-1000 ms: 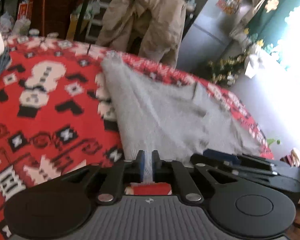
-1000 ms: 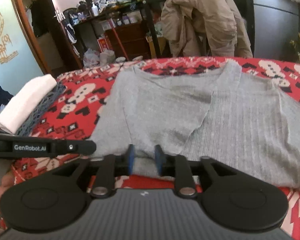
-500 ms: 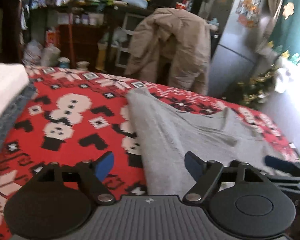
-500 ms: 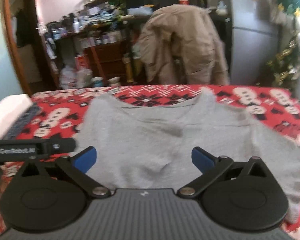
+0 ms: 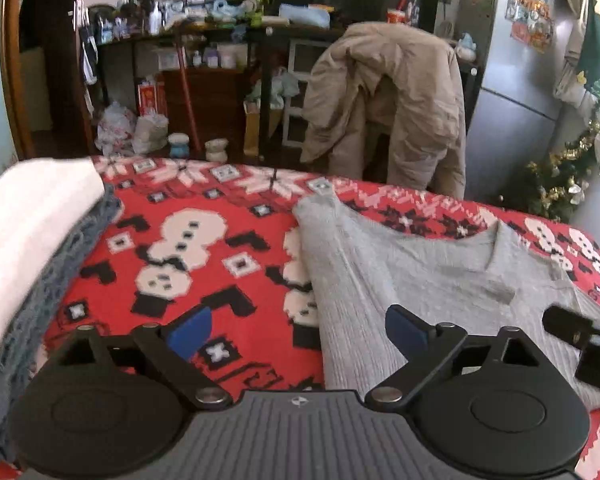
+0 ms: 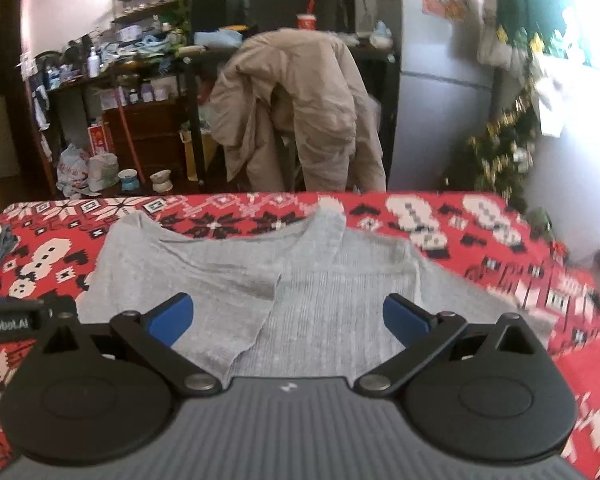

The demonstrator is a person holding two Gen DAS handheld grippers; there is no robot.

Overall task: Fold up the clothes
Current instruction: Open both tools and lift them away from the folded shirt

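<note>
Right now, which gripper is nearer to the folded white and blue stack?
Left. The left gripper hovers open just right of the folded stack. The right gripper is open over the grey sweater, with the stack far at its left edge.

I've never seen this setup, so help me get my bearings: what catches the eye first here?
The loud red snowman-patterned cloth covering the table, with a grey knit top spread flat across its middle. At the left edge sits a folded white and blue-grey stack, and behind the table a tan coat hangs draped over a chair.
</note>
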